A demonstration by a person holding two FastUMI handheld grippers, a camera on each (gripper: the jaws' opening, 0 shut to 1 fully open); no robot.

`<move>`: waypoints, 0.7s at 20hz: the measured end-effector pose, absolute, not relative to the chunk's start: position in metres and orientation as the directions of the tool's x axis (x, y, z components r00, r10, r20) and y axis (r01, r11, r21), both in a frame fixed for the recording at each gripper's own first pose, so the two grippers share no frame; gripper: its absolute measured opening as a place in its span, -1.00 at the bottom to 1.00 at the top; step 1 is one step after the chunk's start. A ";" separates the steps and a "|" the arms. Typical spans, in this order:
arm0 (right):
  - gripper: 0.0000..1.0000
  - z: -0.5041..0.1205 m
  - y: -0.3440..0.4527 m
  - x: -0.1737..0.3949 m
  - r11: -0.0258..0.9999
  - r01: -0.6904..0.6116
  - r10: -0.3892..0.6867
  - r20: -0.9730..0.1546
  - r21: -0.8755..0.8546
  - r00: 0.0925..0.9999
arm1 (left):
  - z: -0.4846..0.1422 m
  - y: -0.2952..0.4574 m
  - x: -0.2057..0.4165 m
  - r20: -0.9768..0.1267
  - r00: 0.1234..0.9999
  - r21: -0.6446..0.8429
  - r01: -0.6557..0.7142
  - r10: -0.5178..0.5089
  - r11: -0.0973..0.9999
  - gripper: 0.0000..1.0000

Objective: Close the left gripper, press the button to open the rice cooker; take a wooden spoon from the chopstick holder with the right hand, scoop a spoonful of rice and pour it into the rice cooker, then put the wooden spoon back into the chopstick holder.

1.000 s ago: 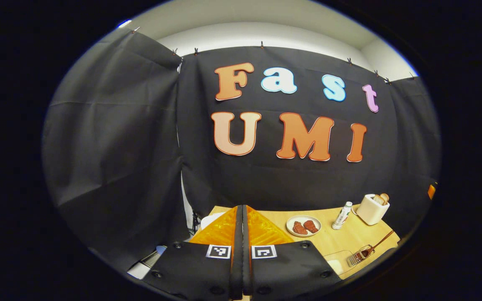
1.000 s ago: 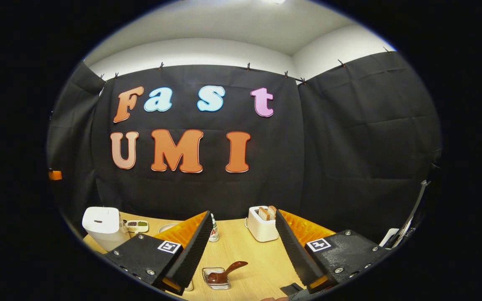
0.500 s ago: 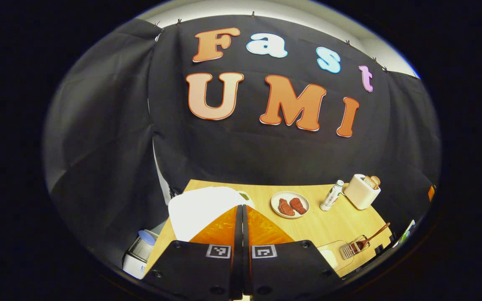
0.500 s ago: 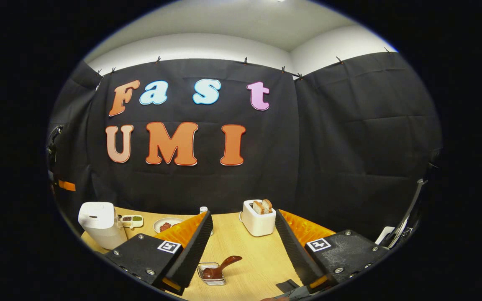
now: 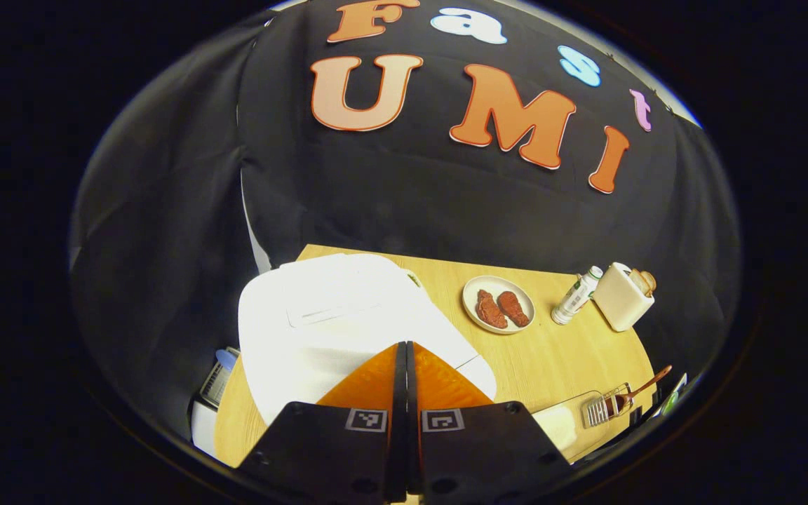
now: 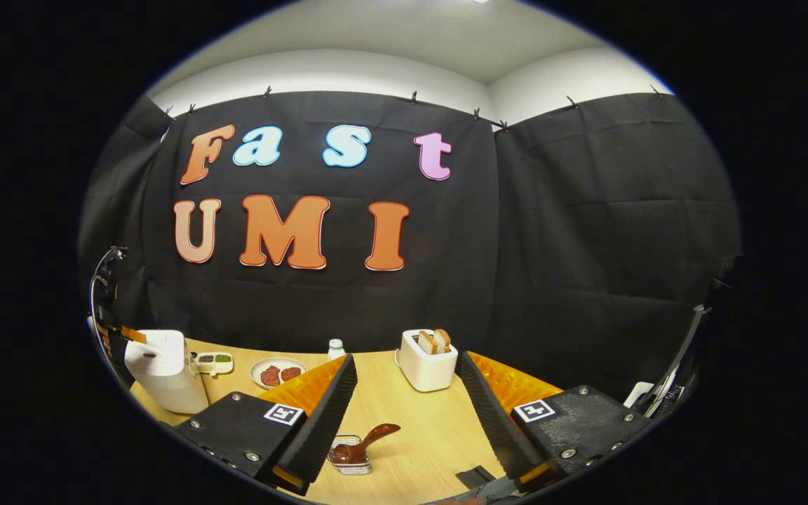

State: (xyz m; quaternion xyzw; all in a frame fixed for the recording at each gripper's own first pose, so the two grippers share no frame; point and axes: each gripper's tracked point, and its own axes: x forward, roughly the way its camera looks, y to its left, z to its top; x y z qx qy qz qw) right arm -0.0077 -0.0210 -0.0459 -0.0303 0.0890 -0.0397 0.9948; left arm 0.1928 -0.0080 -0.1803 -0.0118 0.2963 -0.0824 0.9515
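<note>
Jaws together on left gripper [image 5: 405, 351] above shut rice cooker [image 5: 334, 322], right gripper [image 6: 404, 414] jaws apart, wooden spoon [image 6: 365, 443] untouched in chopstick holder [image 6: 349, 457]; everything left.

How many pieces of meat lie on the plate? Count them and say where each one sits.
2. Both pieces lie side by side on the plate between the rice cooker and the bottle: one nearer the cooker, one nearer the bottle. None looks hidden.
</note>
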 end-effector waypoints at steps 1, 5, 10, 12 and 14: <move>0.87 -0.046 -0.021 -0.008 0.995 0.074 -0.085 -0.177 -0.070 0.981 | -0.186 -0.005 0.192 -0.576 0.802 -0.073 0.144 -0.160 0.987 -0.91; 0.87 -0.050 -0.022 -0.005 0.994 0.077 -0.090 -0.187 -0.079 0.978 | -0.212 -0.004 0.190 -0.619 0.770 -0.081 0.131 -0.153 0.988 -0.91; 0.87 -0.056 -0.020 -0.003 0.995 0.068 -0.083 -0.200 -0.078 0.976 | -0.217 -0.003 0.187 -0.625 0.764 -0.081 0.141 -0.160 0.987 -0.91; 0.87 -0.059 -0.017 -0.004 0.995 0.064 -0.078 -0.204 -0.074 0.976 | -0.219 -0.004 0.185 -0.639 0.745 -0.095 0.173 -0.193 0.980 -0.90; 0.87 -0.059 -0.013 -0.006 0.997 0.054 -0.066 -0.205 -0.062 0.976 | -0.221 -0.004 0.192 -0.649 0.728 -0.155 0.156 -0.220 0.975 -0.90</move>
